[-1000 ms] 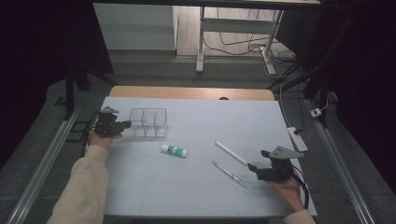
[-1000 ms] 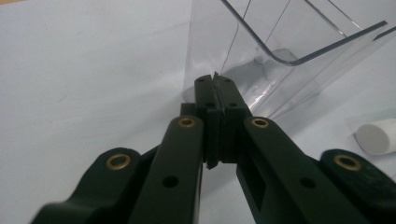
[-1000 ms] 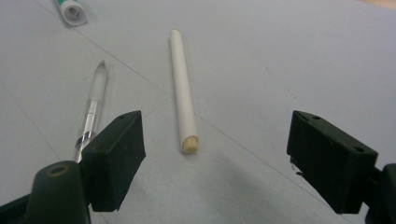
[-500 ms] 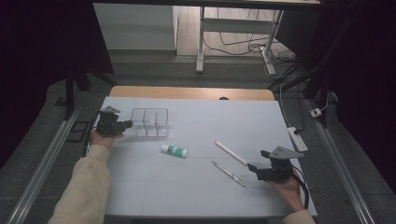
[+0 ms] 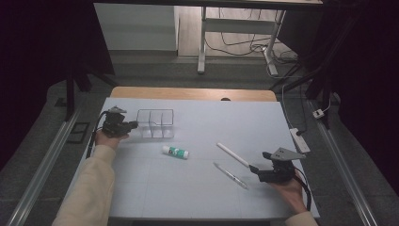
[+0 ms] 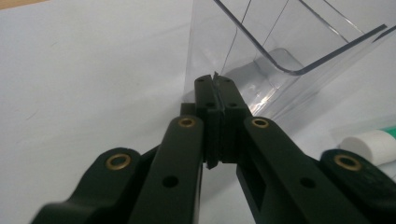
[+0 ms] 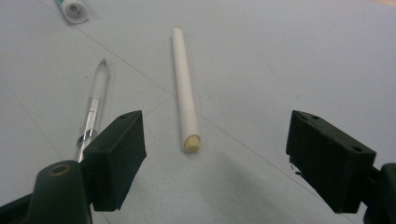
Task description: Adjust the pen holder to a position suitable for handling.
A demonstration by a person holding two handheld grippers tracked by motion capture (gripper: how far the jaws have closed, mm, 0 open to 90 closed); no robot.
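Note:
A clear plastic box with dividers (image 5: 155, 123) stands at the table's back left. My left gripper (image 5: 133, 125) is at its left end. In the left gripper view its jaws (image 6: 215, 84) are pressed together at the corner of the box (image 6: 280, 42), with a thin clear sliver of wall between the pads. My right gripper (image 5: 256, 168) rests open near the front right. Before its wide jaws (image 7: 219, 144) lie a white stick (image 7: 184, 84) and a clear pen (image 7: 95, 100). The stick's near end lies between the jaws, untouched. A green-and-white glue stick (image 5: 175, 151) lies mid-table.
The white table top (image 5: 197, 197) has a wooden strip along its far edge. A white power strip (image 5: 299, 140) lies off the right edge. Metal rails run along both sides, and a desk frame with cables stands beyond.
My left gripper and the clear box have shifted slightly to the right together. The right gripper, the pen, the stick and the glue stick stay where they were.

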